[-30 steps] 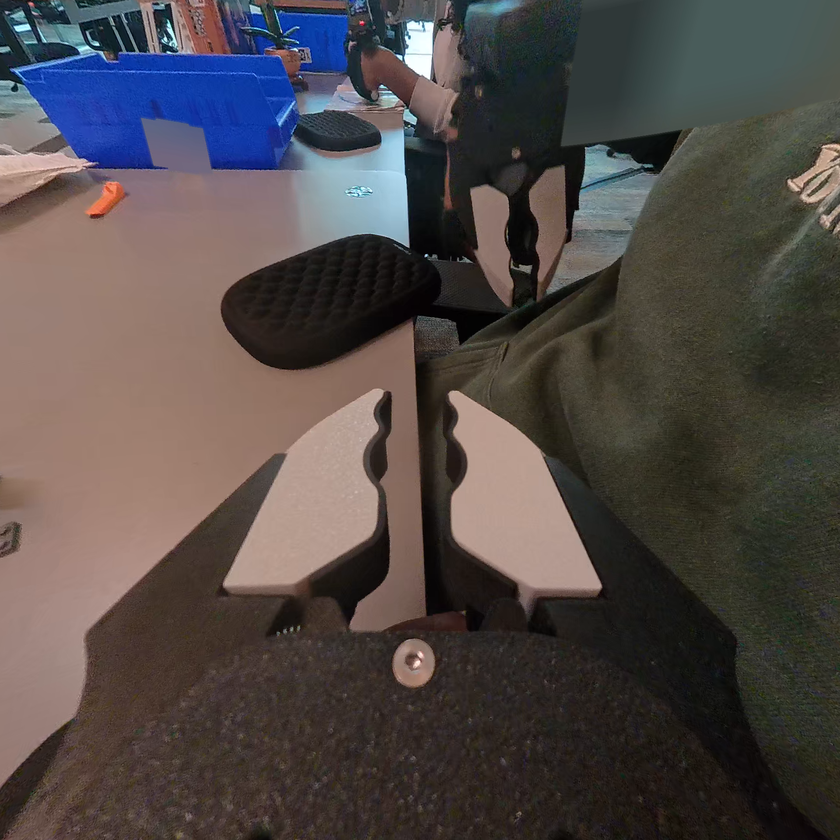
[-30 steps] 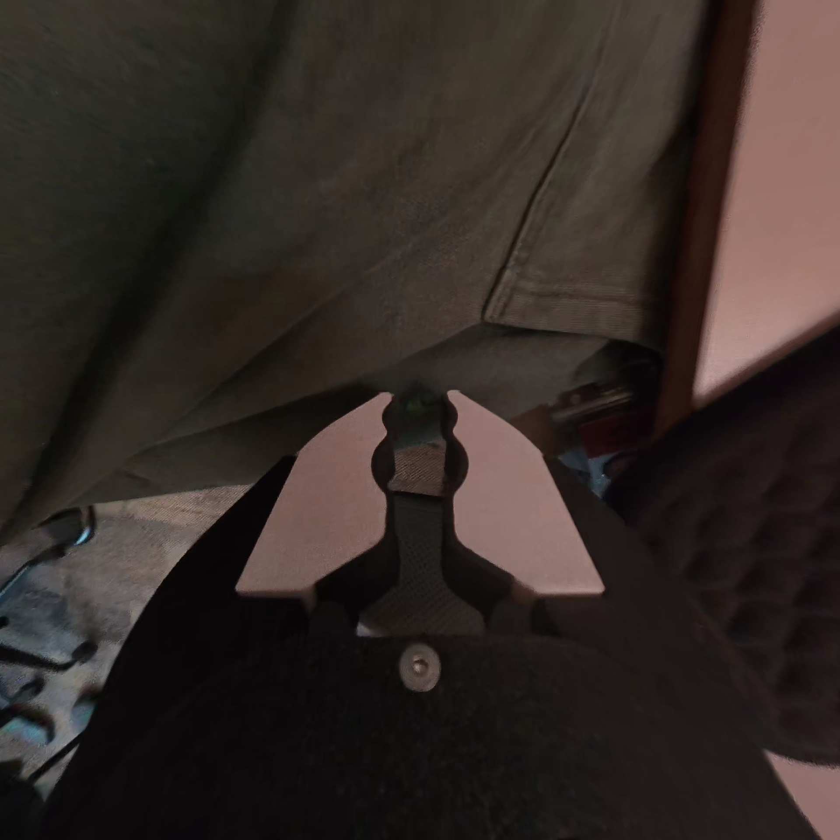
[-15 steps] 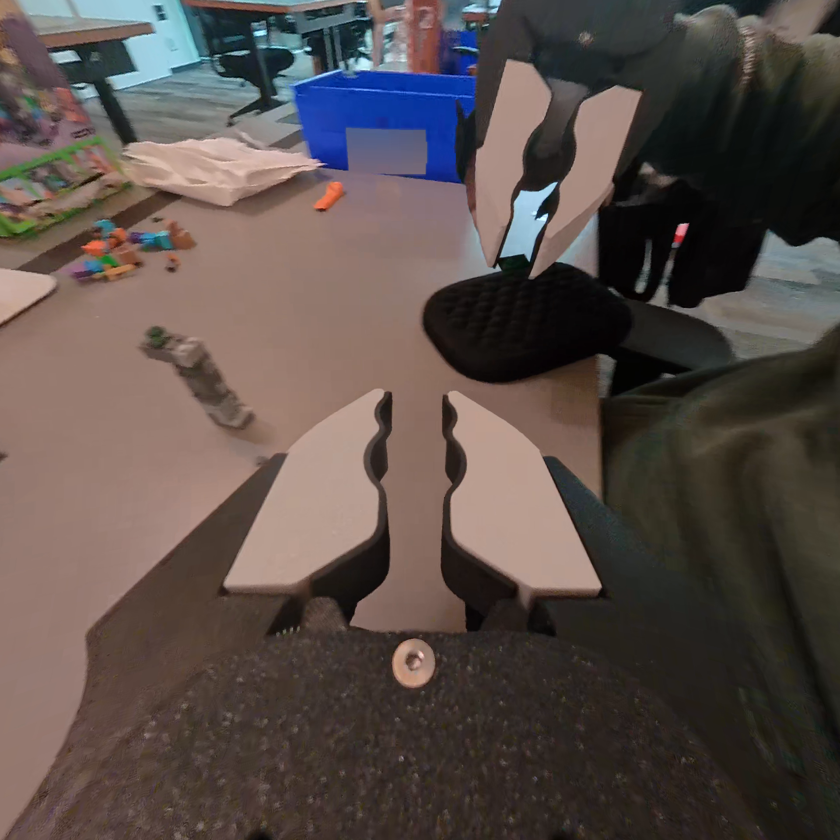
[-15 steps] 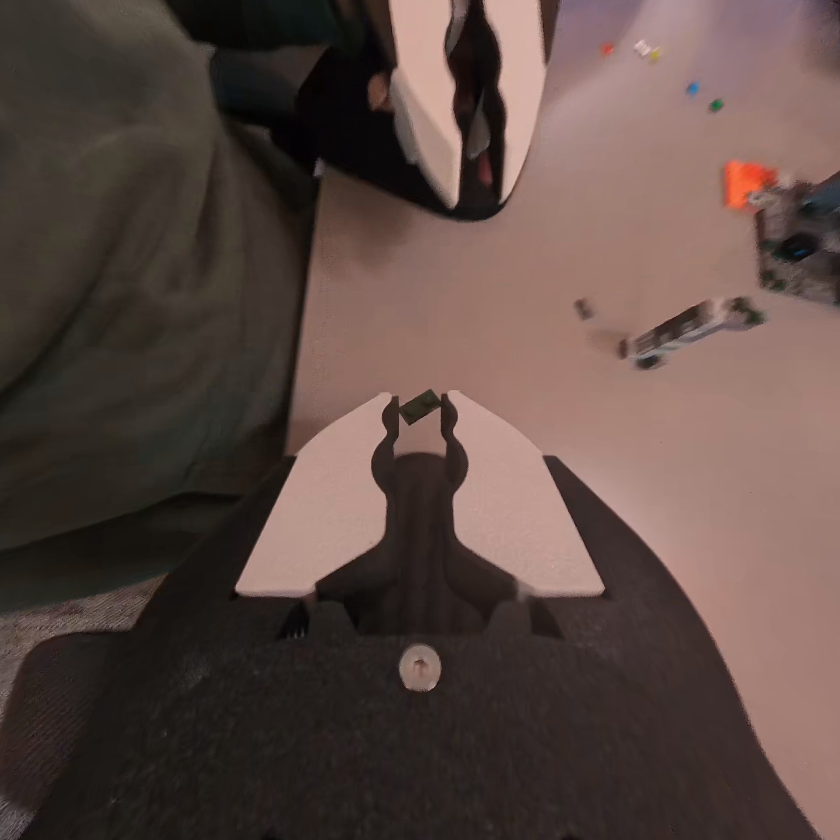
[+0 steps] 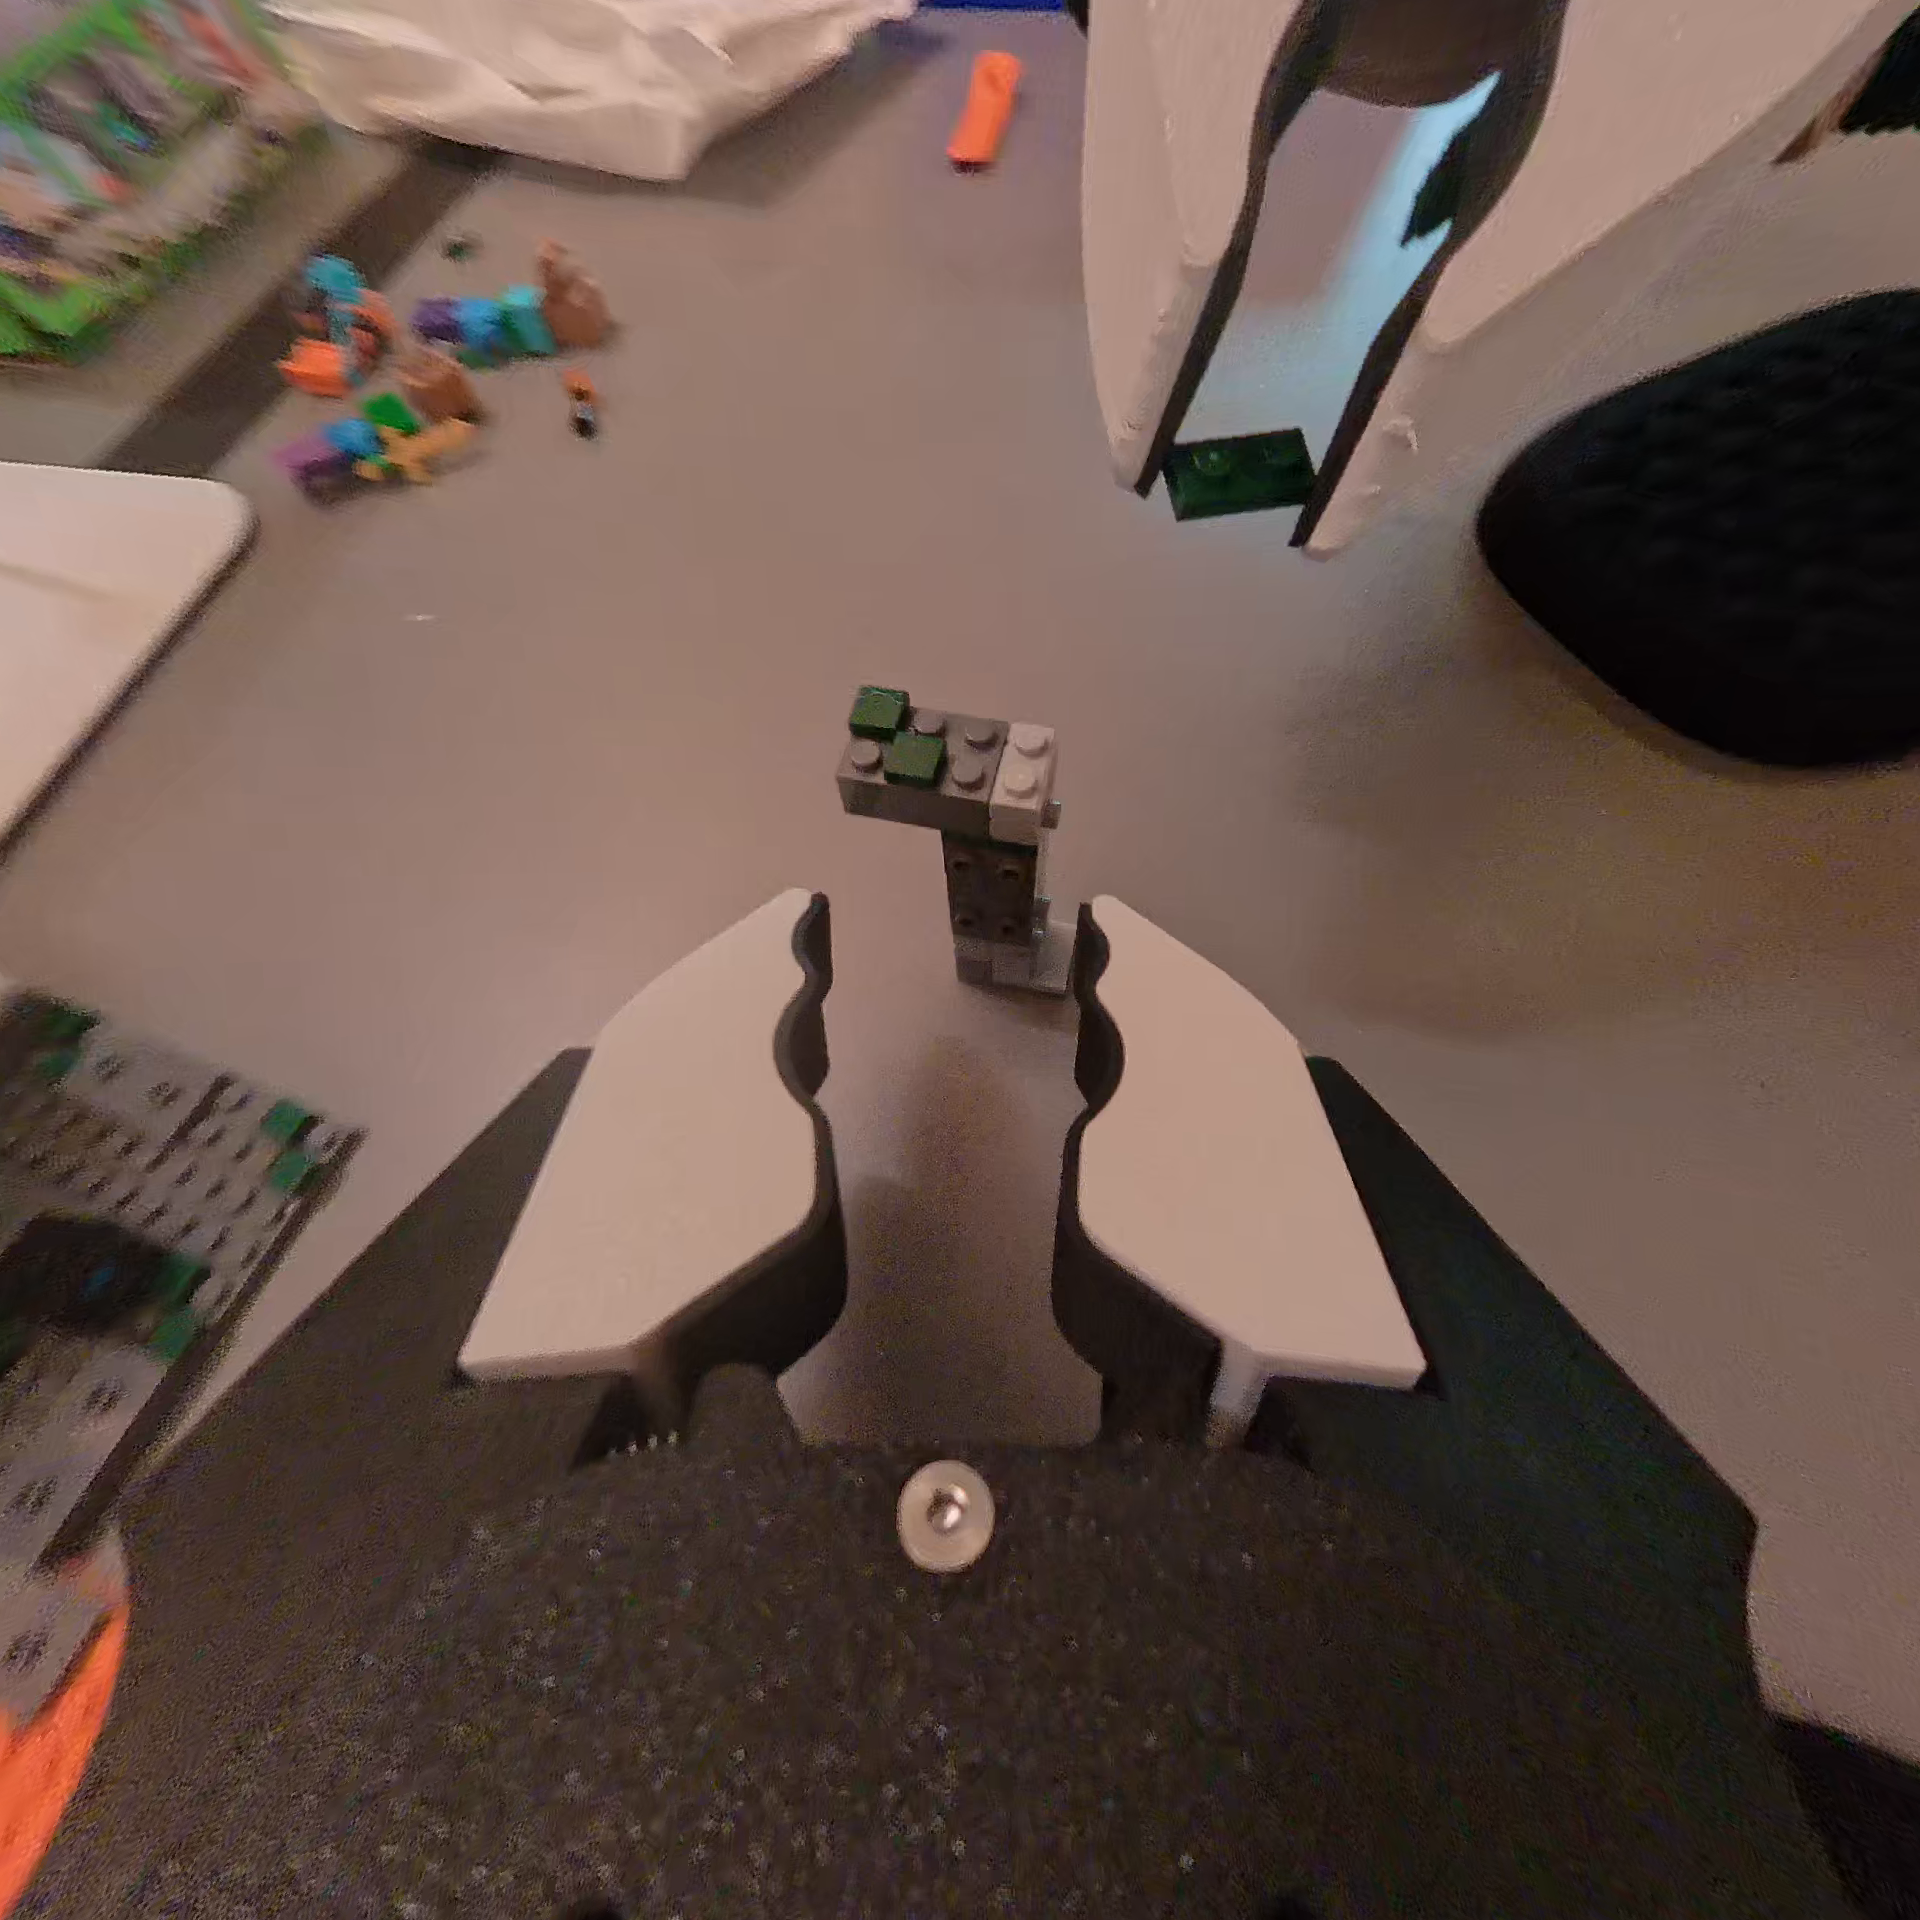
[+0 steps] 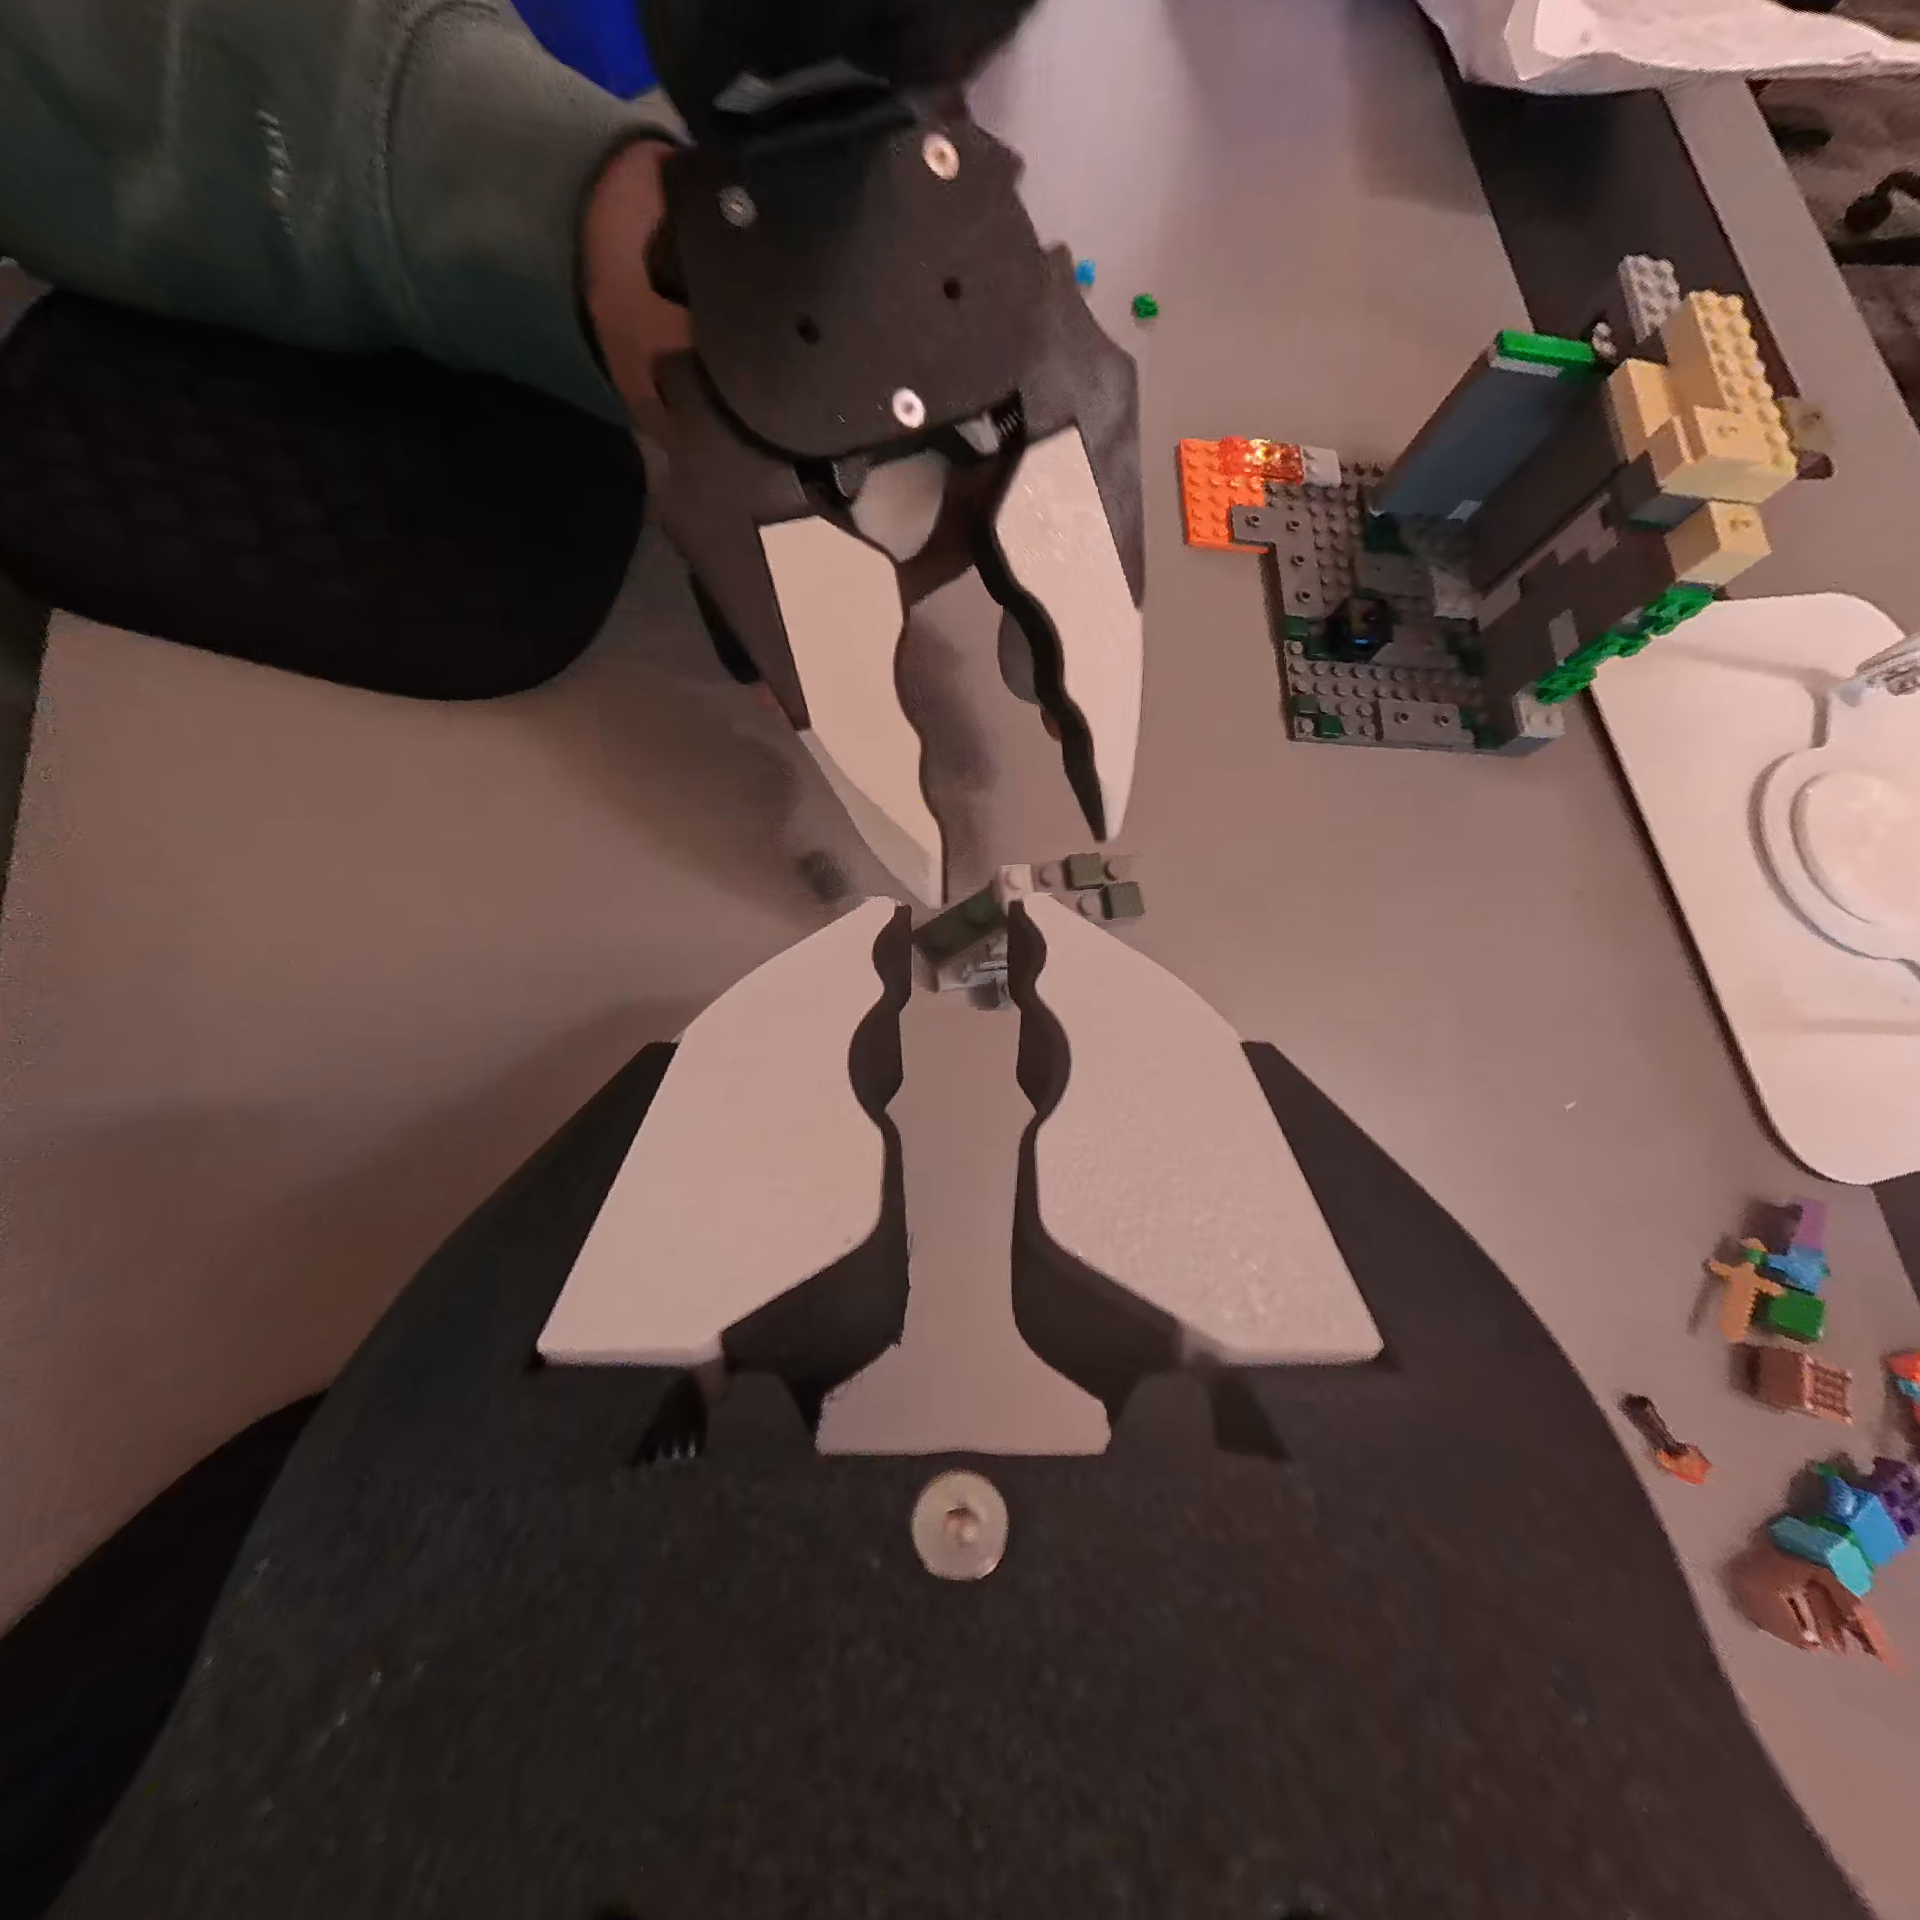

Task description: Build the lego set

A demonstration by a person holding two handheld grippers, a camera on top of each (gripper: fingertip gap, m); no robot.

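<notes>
Your right gripper (image 6: 958, 914) pinches a small dark green two-stud lego plate (image 5: 1236, 473) between its tips, held in the air above the grey bench (image 5: 727, 644). Your left gripper (image 5: 948, 904) is spread, with nothing between its fingers; just ahead of it stands a small grey lego tower (image 5: 961, 821), upright on the bench, its wide top carrying two green tiles. Farther left lies a loose pile of coloured lego pieces (image 5: 436, 353). In the right wrist view, a larger grey, tan and green lego build (image 6: 1507, 551) sits to the right, well apart from the tower.
</notes>
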